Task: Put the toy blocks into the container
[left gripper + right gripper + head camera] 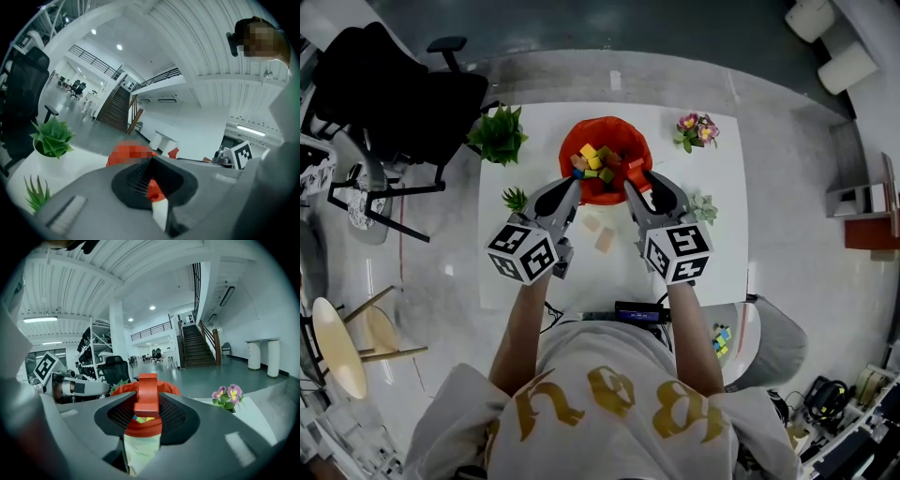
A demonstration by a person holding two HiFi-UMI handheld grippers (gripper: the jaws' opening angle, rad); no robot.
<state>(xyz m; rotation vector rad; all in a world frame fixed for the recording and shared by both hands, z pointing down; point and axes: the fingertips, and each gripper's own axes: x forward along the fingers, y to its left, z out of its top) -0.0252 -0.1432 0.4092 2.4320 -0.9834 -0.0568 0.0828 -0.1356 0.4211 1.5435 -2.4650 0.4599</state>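
White table (525, 267), upper middle: right claw (640, 180) pinches a red block (146, 392) at the rim of the red tub (581, 134), likely dropping it next; left claw (573, 182) slightly spread, empty.

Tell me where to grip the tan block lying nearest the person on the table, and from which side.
Take the tan block across its two longer sides, coming down from above. It lies flat on the white table, slightly skewed and clear of the other tan block, so both sides look free for the jaws.
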